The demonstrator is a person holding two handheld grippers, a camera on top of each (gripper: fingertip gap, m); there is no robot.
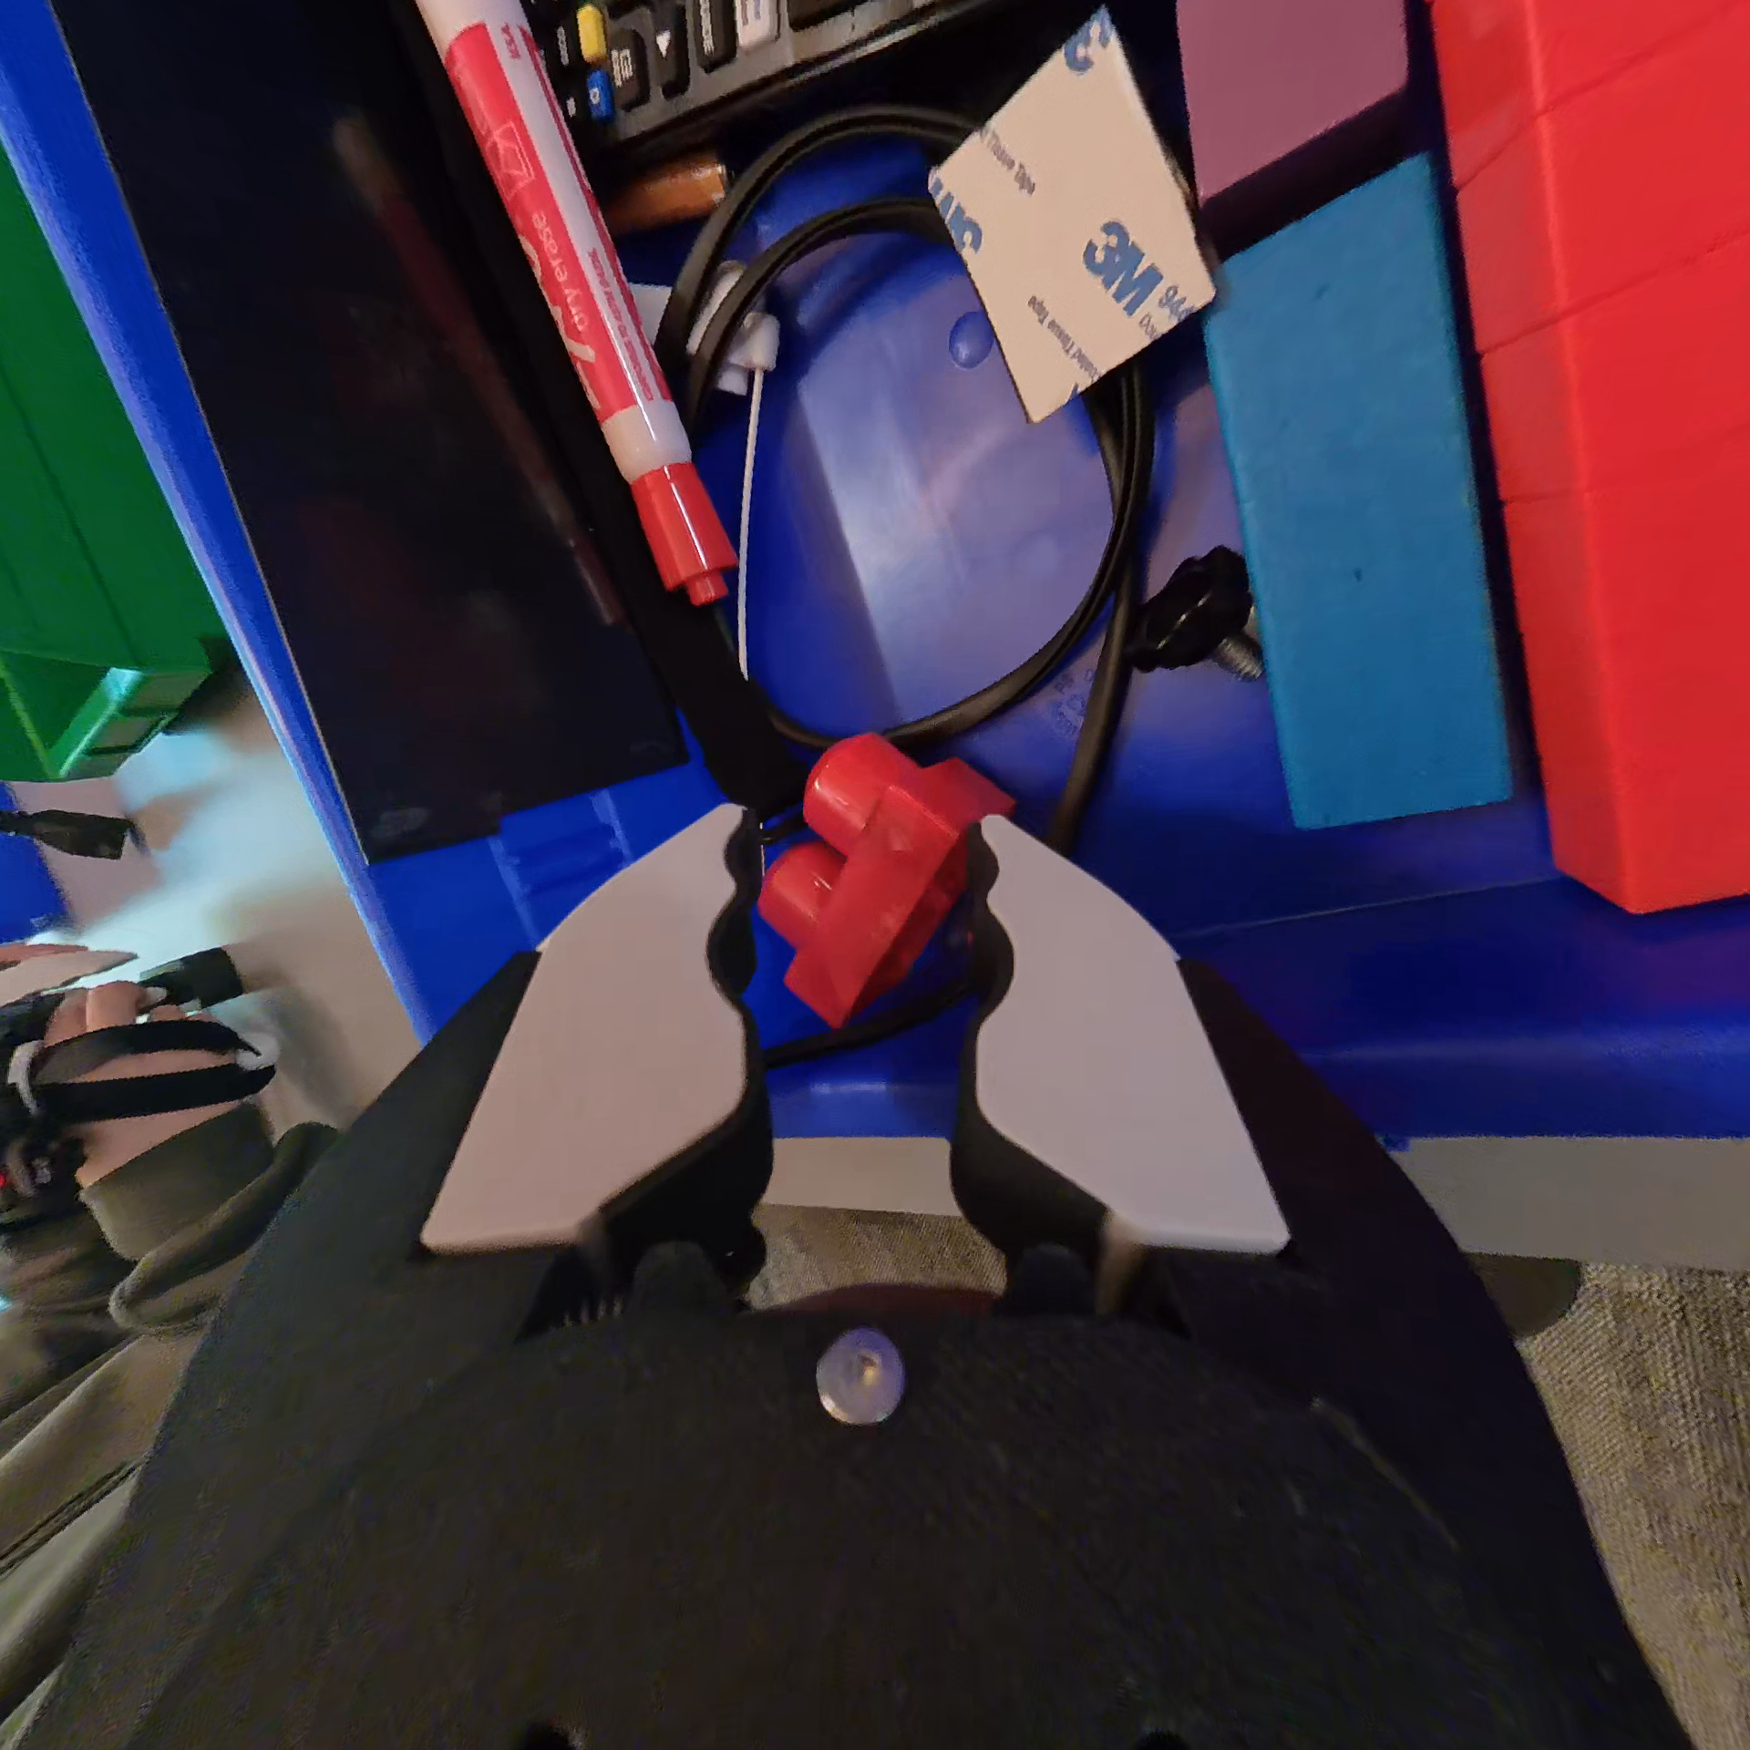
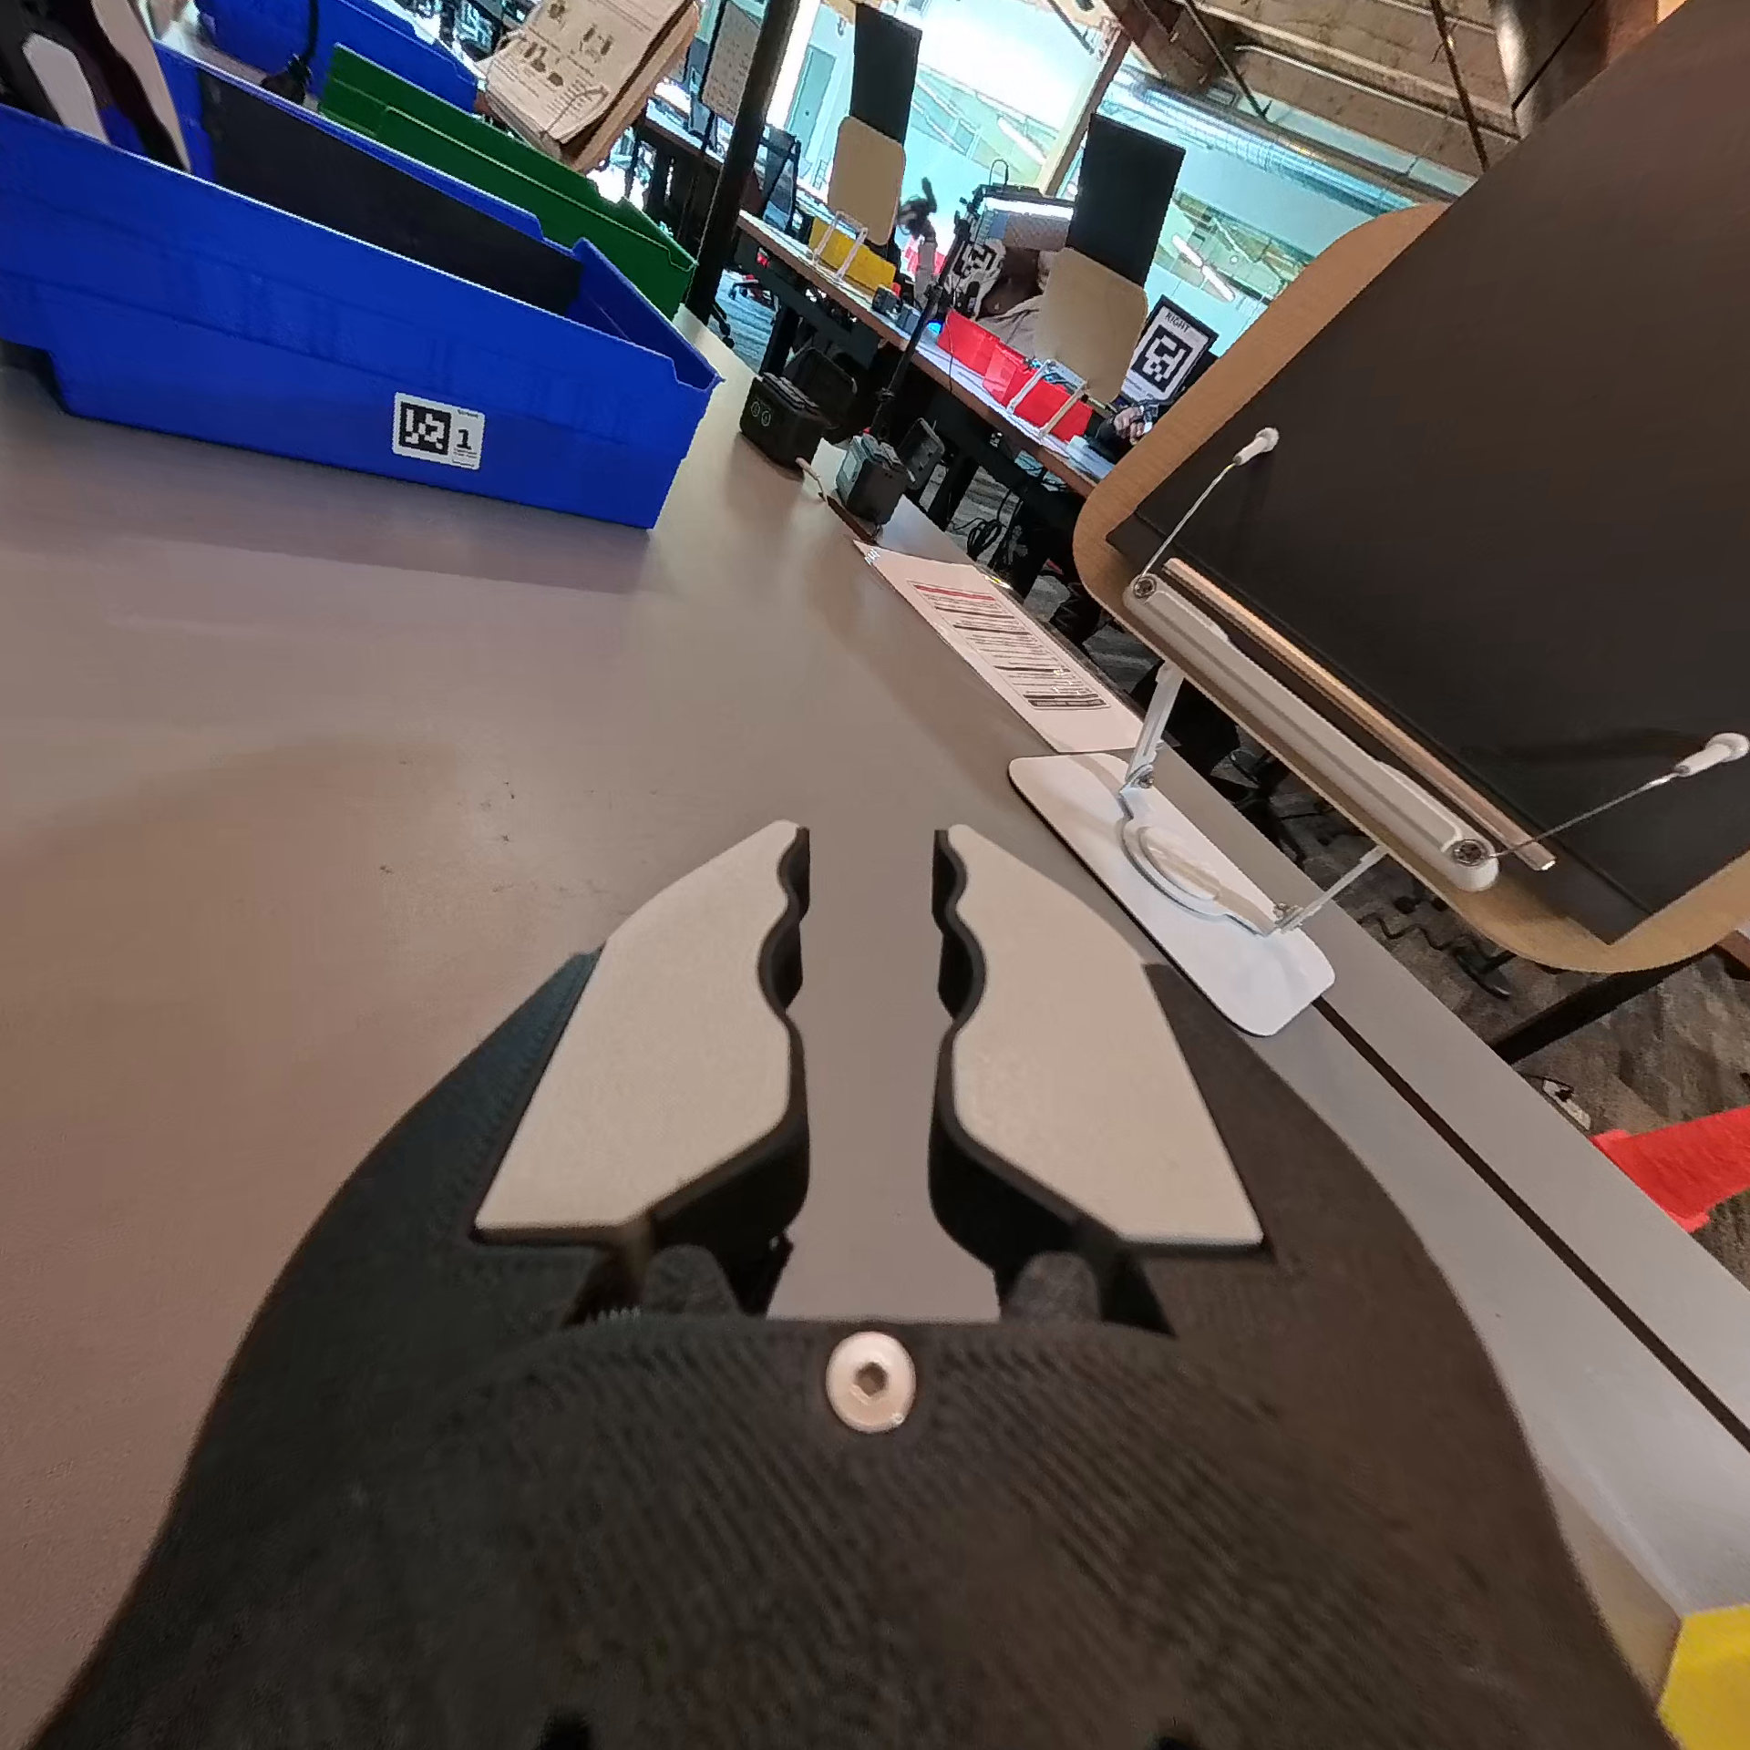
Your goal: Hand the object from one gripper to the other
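Red piece: a small red plastic part with two round studs (image 1: 881,876) sits between the fingertips of the left gripper (image 1: 864,852), over the blue plastic bin (image 1: 1373,1004).
Left grip: the jaws stand apart around the part; the right finger looks to touch it, a slim gap shows at the left one, so whether it is clamped cannot be told.
Bin clutter: a red-and-white dry-erase marker (image 1: 587,303), a looped black cable (image 1: 1117,530), a white adhesive pad (image 1: 1070,218), a light-blue block (image 1: 1354,492) and a red block (image 1: 1619,426), cut off at the frame edge.
Far left: a strapped hand (image 1: 114,1061), blurred.
Right gripper: in its own view the right gripper (image 2: 871,871) hangs empty, jaws parted, above the grey table (image 2: 331,805).
Surroundings: the blue bin (image 2: 312,350) and a black board on a stand (image 2: 1515,492); the bin's contents are hidden by its wall.
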